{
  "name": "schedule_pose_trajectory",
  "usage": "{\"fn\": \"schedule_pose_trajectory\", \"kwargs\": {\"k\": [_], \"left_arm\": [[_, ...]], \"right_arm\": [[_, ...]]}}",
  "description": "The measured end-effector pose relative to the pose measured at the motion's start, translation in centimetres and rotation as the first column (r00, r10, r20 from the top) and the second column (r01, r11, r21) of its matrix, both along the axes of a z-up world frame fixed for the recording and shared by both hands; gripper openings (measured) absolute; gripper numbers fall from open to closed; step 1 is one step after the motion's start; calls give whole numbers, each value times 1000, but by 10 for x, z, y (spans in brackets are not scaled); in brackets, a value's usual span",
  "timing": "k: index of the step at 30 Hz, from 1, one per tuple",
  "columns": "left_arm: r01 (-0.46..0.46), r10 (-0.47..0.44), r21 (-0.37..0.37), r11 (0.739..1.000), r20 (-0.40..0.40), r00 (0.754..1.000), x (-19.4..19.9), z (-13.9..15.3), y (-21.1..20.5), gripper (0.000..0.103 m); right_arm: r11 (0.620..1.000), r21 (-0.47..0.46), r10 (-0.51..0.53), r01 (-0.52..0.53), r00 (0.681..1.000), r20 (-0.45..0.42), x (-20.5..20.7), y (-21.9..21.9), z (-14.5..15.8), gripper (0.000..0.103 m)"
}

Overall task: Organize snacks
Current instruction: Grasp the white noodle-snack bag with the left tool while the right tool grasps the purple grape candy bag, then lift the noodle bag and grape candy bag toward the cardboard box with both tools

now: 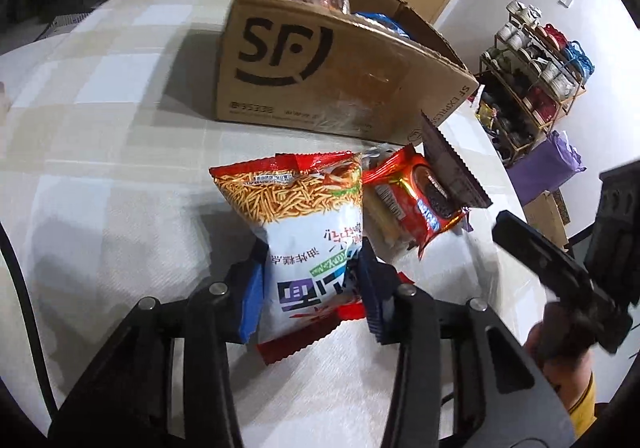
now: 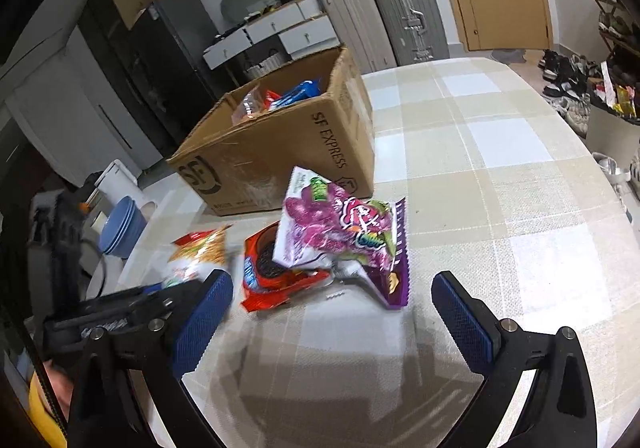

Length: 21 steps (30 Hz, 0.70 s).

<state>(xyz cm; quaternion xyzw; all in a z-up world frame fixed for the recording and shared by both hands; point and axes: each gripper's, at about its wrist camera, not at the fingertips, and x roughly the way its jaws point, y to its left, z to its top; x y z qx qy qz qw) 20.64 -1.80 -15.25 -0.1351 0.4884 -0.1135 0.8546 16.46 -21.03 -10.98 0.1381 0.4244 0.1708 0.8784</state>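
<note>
Left gripper (image 1: 310,288) clamps the noodle-snack bag (image 1: 298,224); right gripper (image 2: 332,318) gapes before the purple bag (image 2: 344,240)

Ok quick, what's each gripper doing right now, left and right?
Left gripper: closed on the fried noodle snack bag.
Right gripper: open, holding nothing, short of the purple candy bag.

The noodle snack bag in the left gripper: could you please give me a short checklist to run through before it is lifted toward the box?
1. Left gripper pads on both sides of the noodle snack bag: ok.
2. Grip firm enough to lift: cannot tell.
3. Cardboard box open at the top: ok.
4. Room left in the box beside the snacks already inside: cannot tell.
5. Right gripper open and empty: ok.
6. Red cookie pack lies against the bag: not ok, may drag.
</note>
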Motion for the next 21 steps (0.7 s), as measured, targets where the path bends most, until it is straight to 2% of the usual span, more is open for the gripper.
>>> {"fn": "schedule_pose_trajectory", "kwargs": {"k": [5,7,11,14,19,21], "left_arm": [[-13,13,-14,1000,17,1000,-8,8,11,38],[-22,22,-21,1000,13,1000,-18,8,22,38],[-34,34,-26,999,8,999,-38,6,40,38],[-36,36,-35,999,3,999,-55,0,53,38],[-53,54,-41,998,7,999,-71,-1,70,38],[-53,54,-42,998,8,999,-73,-1,71,38]], "right_arm": [[1000,5,-10,10,1000,-19,20,0,3,102],[1000,-23,-8,8,1000,-26,29,5,4,100],[999,-32,3,-5,999,-43,43,10,-2,74],[999,-41,18,-22,996,-85,52,16,-14,71],[997,-73,32,-38,997,-76,55,19,-16,69],[997,-62,36,-41,996,-76,55,16,-16,60]]}}
